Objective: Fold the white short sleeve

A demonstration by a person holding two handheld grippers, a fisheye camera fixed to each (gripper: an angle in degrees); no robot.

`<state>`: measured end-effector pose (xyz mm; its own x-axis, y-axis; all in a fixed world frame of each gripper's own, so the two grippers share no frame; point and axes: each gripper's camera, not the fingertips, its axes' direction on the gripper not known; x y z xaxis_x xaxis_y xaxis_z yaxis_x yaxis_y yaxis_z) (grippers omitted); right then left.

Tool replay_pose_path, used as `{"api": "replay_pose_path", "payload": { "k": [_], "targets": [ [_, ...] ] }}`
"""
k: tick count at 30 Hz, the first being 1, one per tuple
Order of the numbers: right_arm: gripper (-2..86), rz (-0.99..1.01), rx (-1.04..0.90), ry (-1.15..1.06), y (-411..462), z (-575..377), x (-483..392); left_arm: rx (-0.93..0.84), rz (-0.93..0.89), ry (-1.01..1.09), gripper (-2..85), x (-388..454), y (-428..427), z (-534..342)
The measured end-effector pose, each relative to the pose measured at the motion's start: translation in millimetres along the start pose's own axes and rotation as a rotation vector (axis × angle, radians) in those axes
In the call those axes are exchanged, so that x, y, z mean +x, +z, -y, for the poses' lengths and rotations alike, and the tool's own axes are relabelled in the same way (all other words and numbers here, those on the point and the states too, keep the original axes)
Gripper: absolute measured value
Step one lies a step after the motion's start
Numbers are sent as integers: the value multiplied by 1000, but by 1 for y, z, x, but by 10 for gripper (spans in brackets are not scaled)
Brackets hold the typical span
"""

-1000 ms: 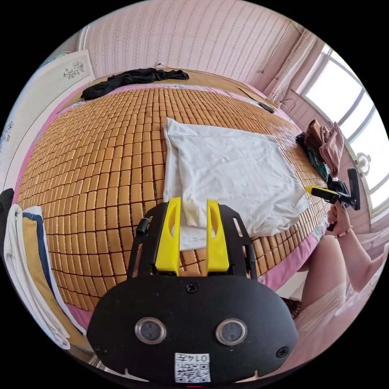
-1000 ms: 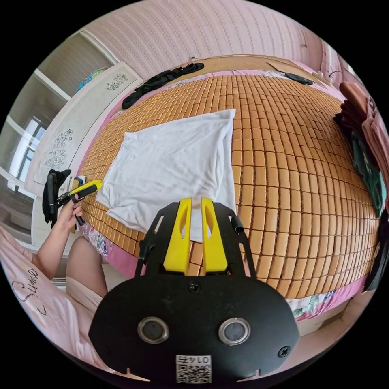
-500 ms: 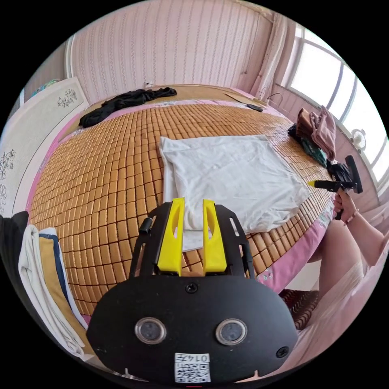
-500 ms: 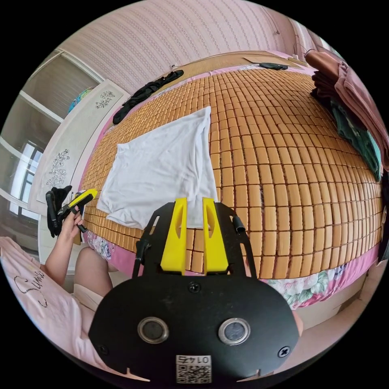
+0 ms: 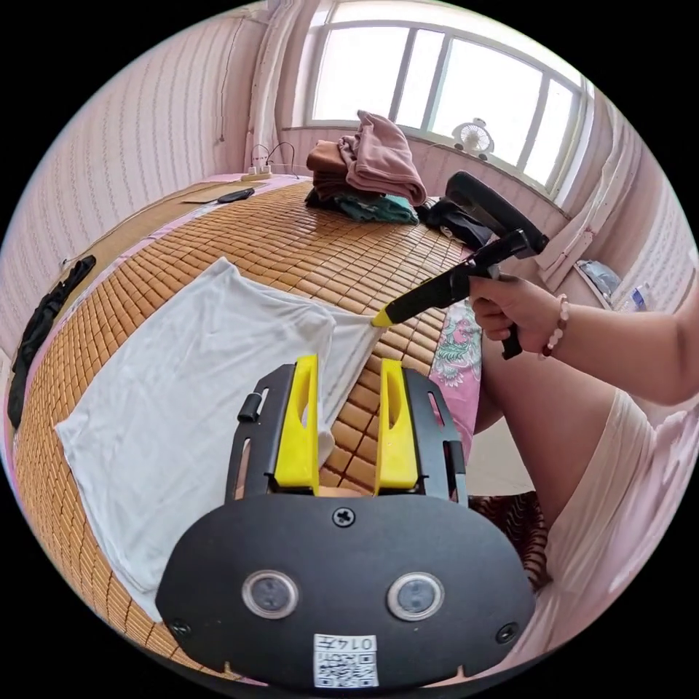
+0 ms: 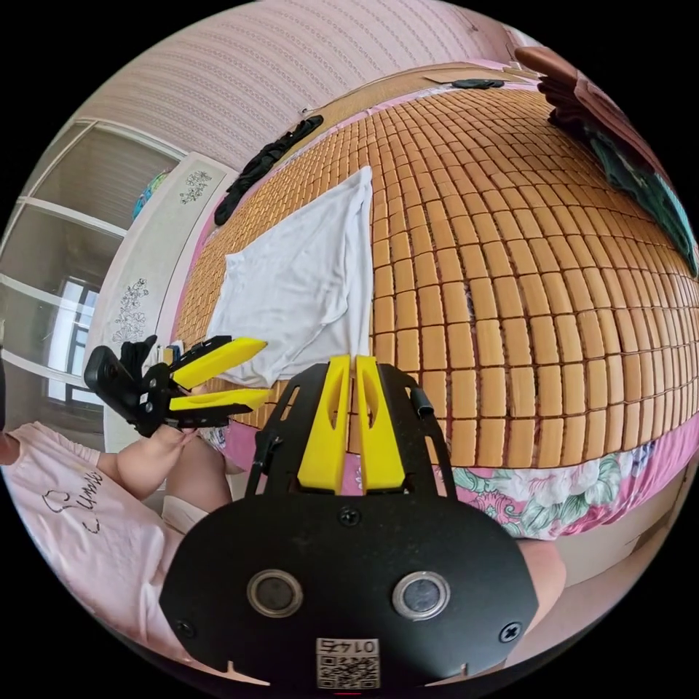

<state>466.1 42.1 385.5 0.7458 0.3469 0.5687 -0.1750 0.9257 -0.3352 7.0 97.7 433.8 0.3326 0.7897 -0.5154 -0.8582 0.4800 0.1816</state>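
Already the white short sleeve shirt [image 5: 196, 378] lies spread on the bed's bamboo mat [image 5: 306, 247], mostly flat, with one side edge turned in along its length. That looks like a first fold; the rest of the folding is, by my judgement, not yet done.

From the left gripper view, the right tool [image 5: 382, 317] reaches in from the bed's edge, held by the person's hand [image 5: 513, 306]. Its yellow tips are together on the near corner of the shirt, and the cloth draws up into a small taut peak there, so I take it as clamped on the fabric. In the right gripper view that same tool [image 6: 354, 364] shows its jaws nearly closed, with the shirt [image 6: 306, 284] stretching away just beyond them; the pinch itself is hidden behind the jaws.

The left tool [image 5: 348, 375] has its jaws standing apart, hovering over the shirt's near edge with cloth visible in the gap but nothing pressed. The right gripper view confirms it: the left tool [image 6: 258, 371] sits beside the shirt's lower corner, jaws spread wide and empty.

A pile of folded clothes [image 5: 364, 175] rests at the far side of the mat near the window, and a black garment [image 6: 266, 164] lies along the head of the bed, both well apart from the work.
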Motion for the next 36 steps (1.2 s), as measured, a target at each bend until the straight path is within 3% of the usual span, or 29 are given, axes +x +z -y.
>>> {"api": "replay_pose_path", "payload": {
  "k": [6,10,17,21,23,25,28,32,36],
  "targets": [
    [5,67,-86,-25,2,-17,-8,-145,-55,27,98,18,45,15],
    [4,101,-210,-16,4,-46,-12,-187,-216,77,7,43,43,5],
    [-1,-29,-170,71,-15,-51,-10,-167,-263,67,52,73,25,-15],
    [-3,-185,-102,-132,-7,-6,-59,-98,-241,-6,59,62,-16,-31],
    [-3,-164,-103,-276,16,26,-92,-47,-92,-129,44,44,-36,-47],
    [-3,-208,-159,-462,62,72,-143,-31,17,-254,20,31,-39,-62],
    [-4,-385,-257,-622,129,119,-191,-120,40,-321,-6,28,-20,-80],
    [-4,-458,-415,-687,189,143,-204,-101,97,-350,-9,46,-11,-95],
    [-6,-530,-475,-761,192,156,-219,-107,115,-357,-10,56,-12,-94]
  ]
}}
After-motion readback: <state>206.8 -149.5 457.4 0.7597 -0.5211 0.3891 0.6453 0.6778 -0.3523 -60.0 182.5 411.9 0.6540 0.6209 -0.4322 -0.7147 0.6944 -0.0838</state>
